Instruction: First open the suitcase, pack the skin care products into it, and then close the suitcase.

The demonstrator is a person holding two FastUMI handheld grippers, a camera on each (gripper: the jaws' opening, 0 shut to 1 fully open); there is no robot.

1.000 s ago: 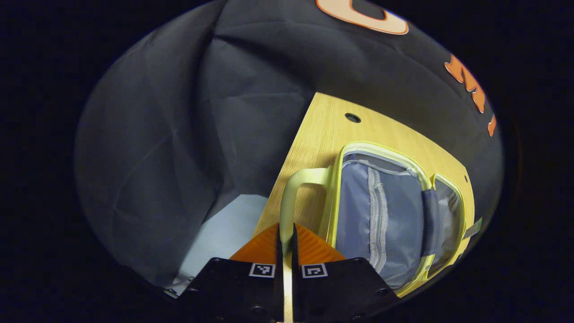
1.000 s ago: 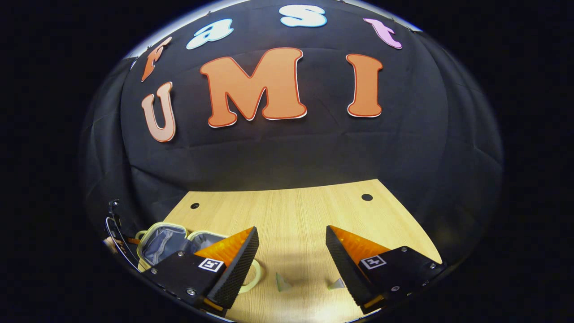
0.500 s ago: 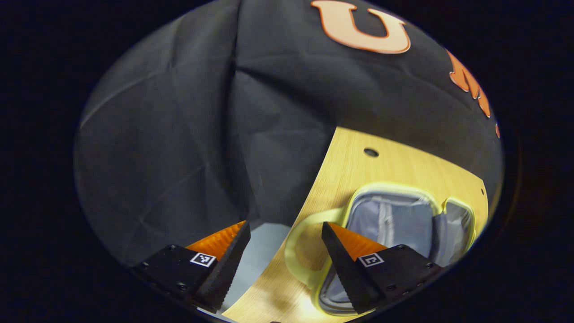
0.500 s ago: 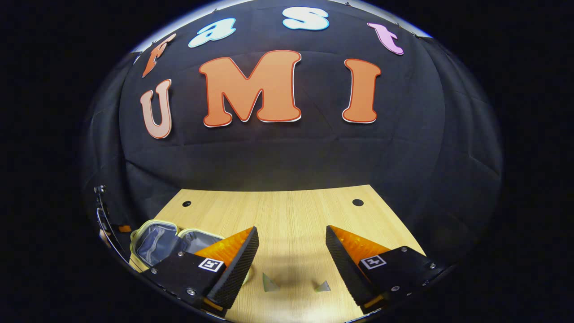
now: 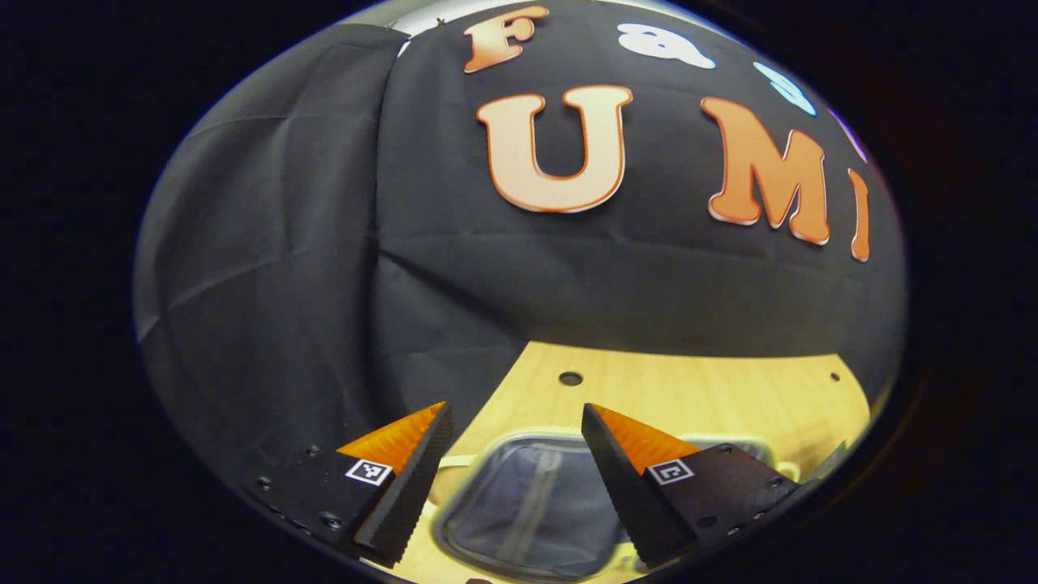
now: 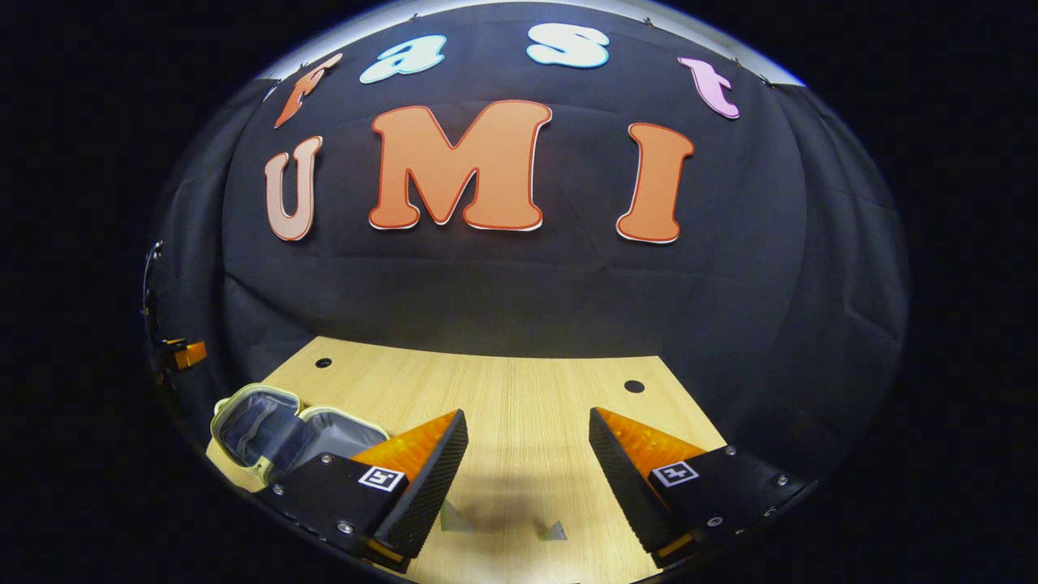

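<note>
Yellow-rimmed suitcase (image 6: 280, 426) lies open at the surface's (image 6: 519, 397) left edge; likely light, soft-lined; both hand-held grippers (image 5: 512, 478) (image 6: 527, 478) gape empty.

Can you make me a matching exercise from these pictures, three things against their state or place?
Things:
1. suitcase
2. left gripper
3. table

States or places:
A. open, holding nothing
B. lying open, grey lining showing
C. pale wood, with small round holes near its far edge

Pairs: 1-B, 2-A, 3-C
</note>
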